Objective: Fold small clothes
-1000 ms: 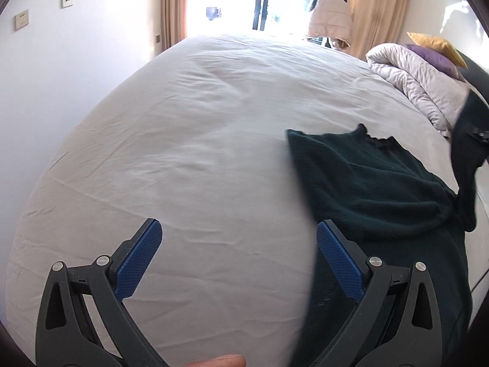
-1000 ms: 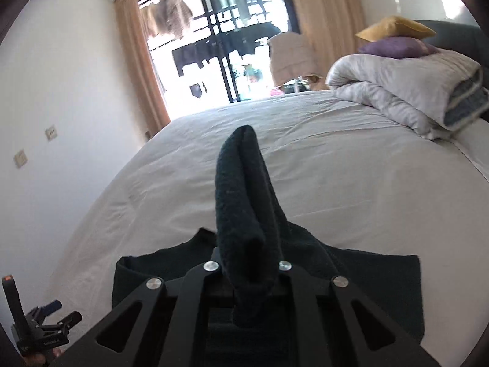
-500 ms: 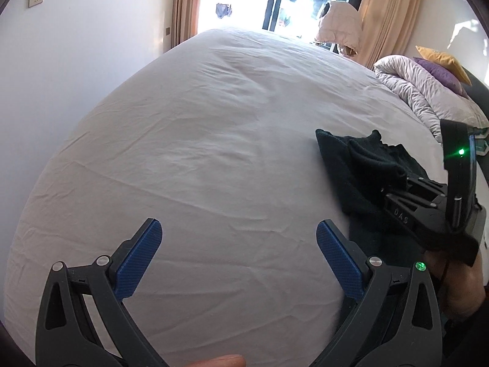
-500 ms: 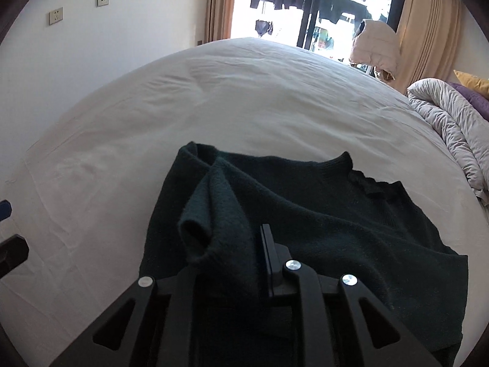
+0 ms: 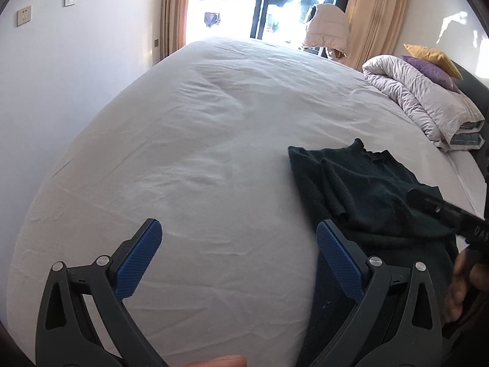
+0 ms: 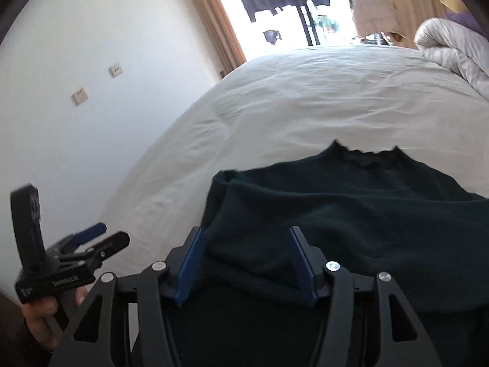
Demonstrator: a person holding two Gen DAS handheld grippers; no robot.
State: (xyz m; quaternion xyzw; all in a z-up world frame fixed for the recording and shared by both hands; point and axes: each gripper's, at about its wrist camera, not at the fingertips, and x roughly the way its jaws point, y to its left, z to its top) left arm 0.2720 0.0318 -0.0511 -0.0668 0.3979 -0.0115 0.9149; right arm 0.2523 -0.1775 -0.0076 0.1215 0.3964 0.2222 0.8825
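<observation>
A dark green sweater [image 6: 351,202] lies flat on the white bed sheet [image 6: 275,107], collar pointing away, with one sleeve folded inward across its body [image 5: 333,183]. My right gripper [image 6: 246,263] hovers low over the sweater's near part. Its jaws are opening, and the sleeve fabric lies loose between the blue pads [image 6: 189,266]. My left gripper [image 5: 238,253] stands wide open over bare sheet just left of the sweater [image 5: 366,189], holding nothing. Its right pad [image 5: 339,257] is near the sweater's edge. Each gripper shows in the other's view, the left gripper [image 6: 113,234] and the right gripper [image 5: 446,214].
A folded grey duvet [image 5: 421,98] with purple and yellow pillows [image 5: 428,61] sits at the bed's far right. A white wall with sockets [image 5: 70,0] runs along the left. Curtains and a bright balcony door [image 5: 259,3] stand beyond the bed. A person's hand [image 5: 464,284] grips the right tool.
The right gripper carried the raised sleeve down and across onto the sweater's body, then its jaws parted and released it. The left gripper stayed open beside the sweater.
</observation>
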